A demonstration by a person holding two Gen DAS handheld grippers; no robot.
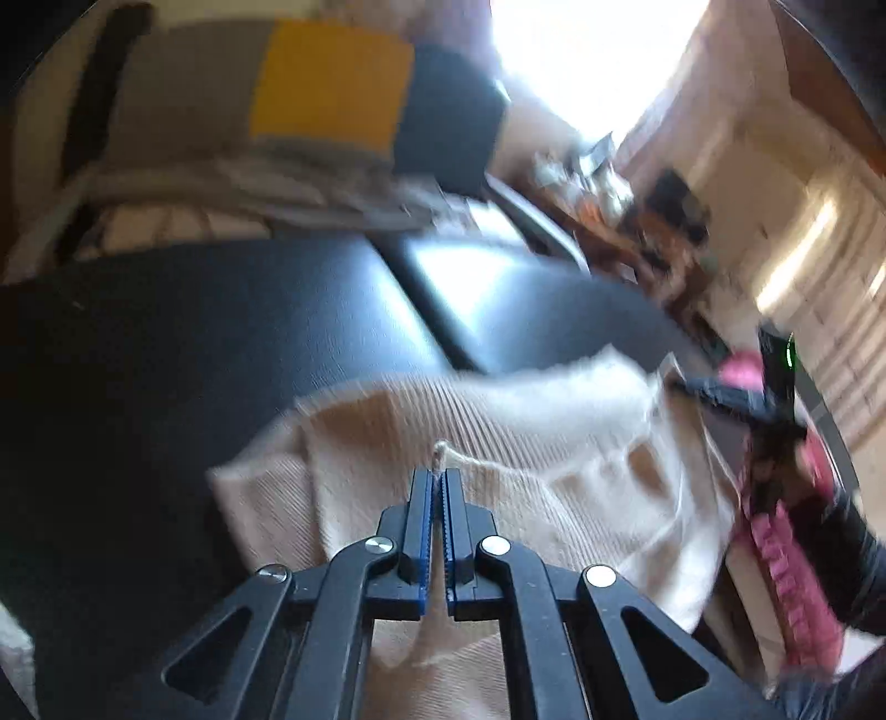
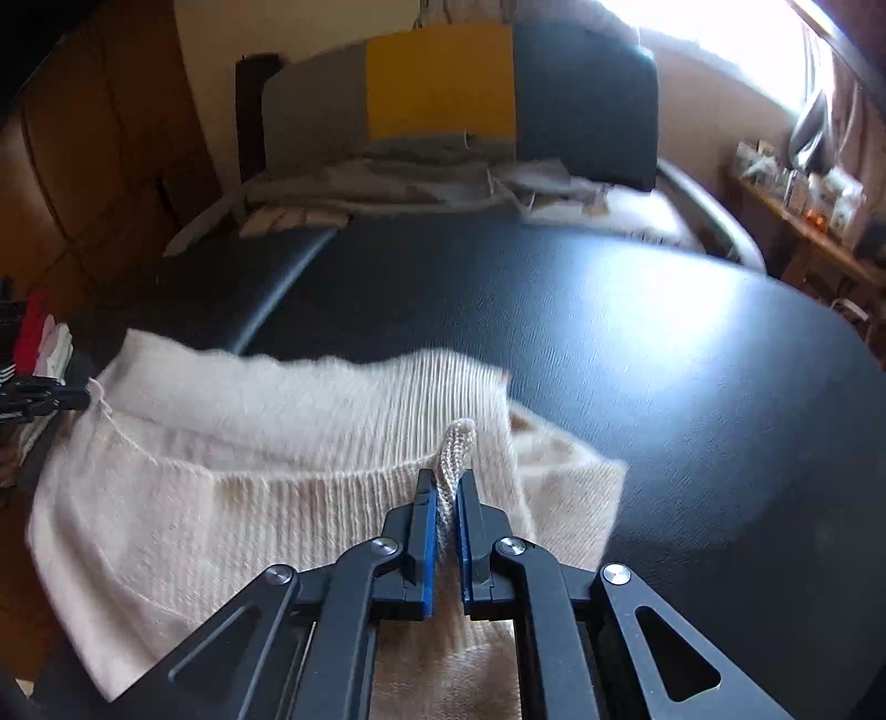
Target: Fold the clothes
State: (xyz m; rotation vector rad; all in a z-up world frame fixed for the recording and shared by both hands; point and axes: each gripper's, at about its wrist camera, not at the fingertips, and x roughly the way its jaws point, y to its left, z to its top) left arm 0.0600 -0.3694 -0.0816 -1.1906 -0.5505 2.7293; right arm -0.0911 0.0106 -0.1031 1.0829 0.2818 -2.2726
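- We see a black padded surface (image 2: 637, 343) filling the middle of both views, split by a seam (image 2: 288, 288) into two sections.
- Behind it stands a cushion (image 2: 443, 83) in grey, yellow and dark blue panels.
- Pale folded cloths (image 2: 387, 183) lie heaped at its foot.
- A bright window (image 2: 720, 39) glares at upper right.
- Below it runs a wooden shelf (image 2: 803, 221) crowded with small items, perhaps jars; blur hides them.
- Wooden cupboard doors (image 2: 99, 166) line the left.

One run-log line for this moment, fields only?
task: fold clothes | left gripper: shut on sweater | right gripper: shut on sweater | sweater: on black table
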